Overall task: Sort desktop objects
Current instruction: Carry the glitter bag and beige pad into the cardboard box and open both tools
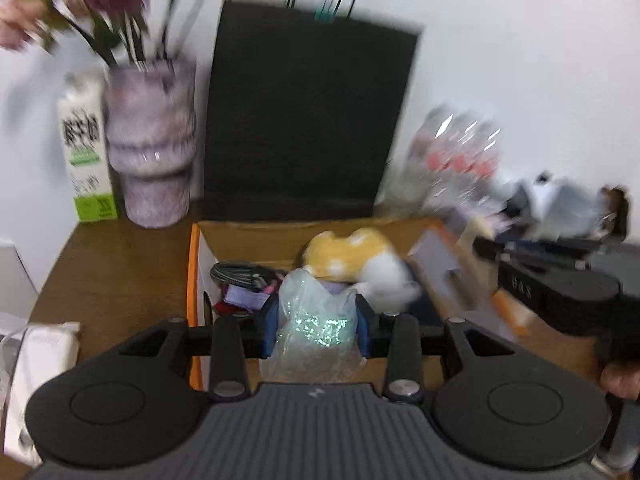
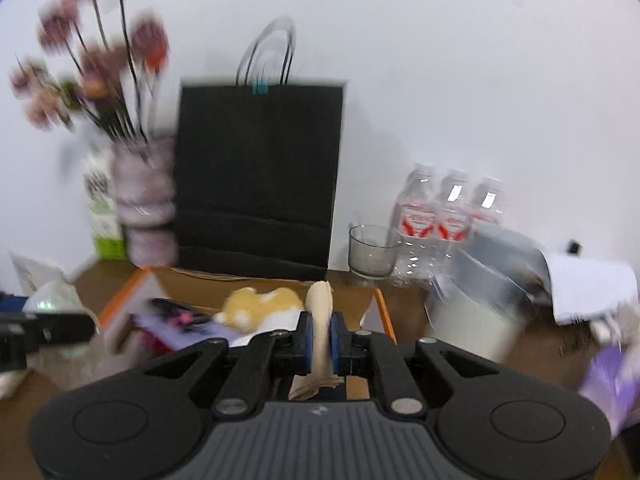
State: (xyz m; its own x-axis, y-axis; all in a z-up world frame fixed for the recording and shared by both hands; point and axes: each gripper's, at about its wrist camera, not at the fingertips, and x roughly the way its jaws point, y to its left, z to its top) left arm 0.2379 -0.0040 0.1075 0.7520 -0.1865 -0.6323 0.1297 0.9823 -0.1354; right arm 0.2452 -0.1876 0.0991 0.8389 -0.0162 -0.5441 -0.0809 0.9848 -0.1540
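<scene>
My left gripper [image 1: 318, 330] is shut on a crumpled clear plastic bag [image 1: 316, 312] with glittery green print, held between its blue pads above an open cardboard box [image 1: 194, 280]. The box holds a yellow and white plush toy [image 1: 348, 256], a black cable [image 1: 236, 272] and purple items. My right gripper [image 2: 321, 340] is shut on a flat beige strip of paper or cloth [image 2: 322, 312] that stands up between its pads, over the same box [image 2: 120, 300] and close to the plush toy [image 2: 260, 306]. Both views are blurred.
Behind the box stands a black paper bag [image 2: 260, 168]. To its left are a purple vase of flowers [image 1: 152, 152] and a white-green carton [image 1: 84, 152]. To its right are a glass cup [image 2: 370, 252], three water bottles [image 2: 448, 216] and a white bin [image 2: 472, 312]. A white pack [image 1: 36, 364] lies at the near left.
</scene>
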